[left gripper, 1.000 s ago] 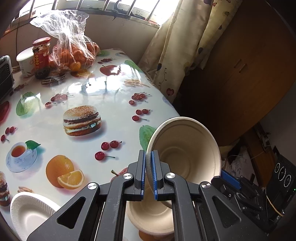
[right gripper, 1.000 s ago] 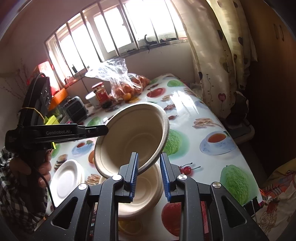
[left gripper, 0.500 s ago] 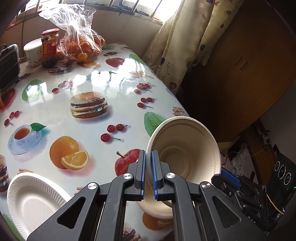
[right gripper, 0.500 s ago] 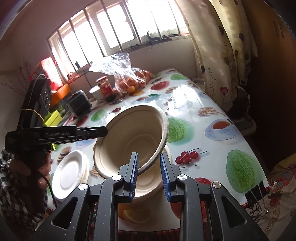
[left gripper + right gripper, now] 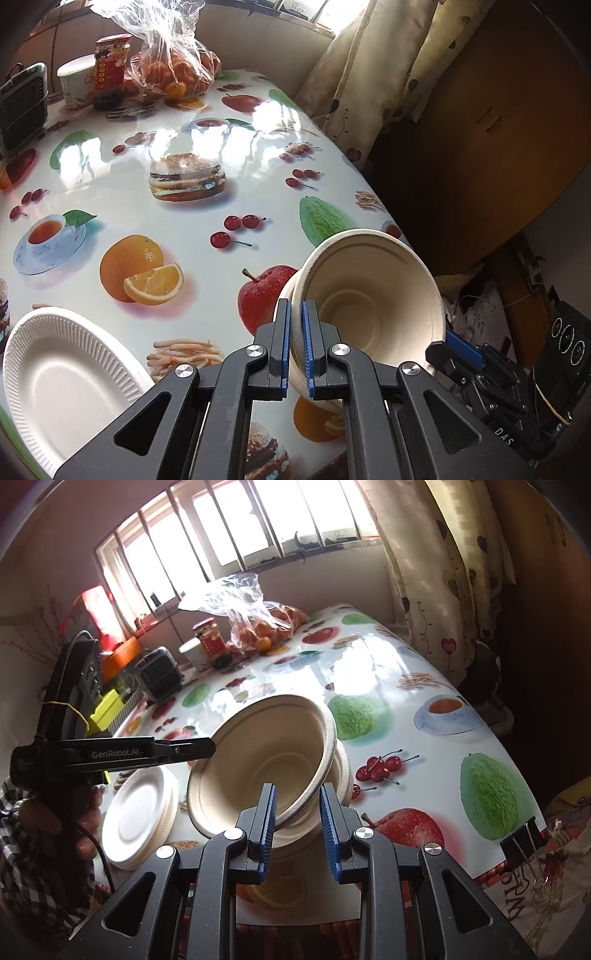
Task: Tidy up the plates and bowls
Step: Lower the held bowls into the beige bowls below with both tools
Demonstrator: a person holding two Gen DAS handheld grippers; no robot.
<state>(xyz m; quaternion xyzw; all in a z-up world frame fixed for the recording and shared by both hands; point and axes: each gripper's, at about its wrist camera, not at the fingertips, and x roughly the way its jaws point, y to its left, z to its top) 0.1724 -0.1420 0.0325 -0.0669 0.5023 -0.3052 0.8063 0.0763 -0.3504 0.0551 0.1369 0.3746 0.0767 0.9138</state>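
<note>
Bowl [image 5: 373, 295] of matte beige moulded pulp, round and tilted, has its rim clenched in the left gripper [image 5: 296, 347] and right gripper [image 5: 297, 825], over a like bowl stack [image 5: 341, 771] on the glossy fruit-print desk [image 5: 192, 221]. Beside the stack, ribbed white plates [image 5: 138, 808]; their count is unclear.

A tan bowl [image 5: 266, 760] tips sideways over another bowl [image 5: 341, 775] on the table [image 5: 424, 775]. The left gripper [image 5: 207, 746] pinches its rim. The right gripper [image 5: 297, 825] sits near its lower rim. White plates [image 5: 138, 808] are stacked beside it.
</note>
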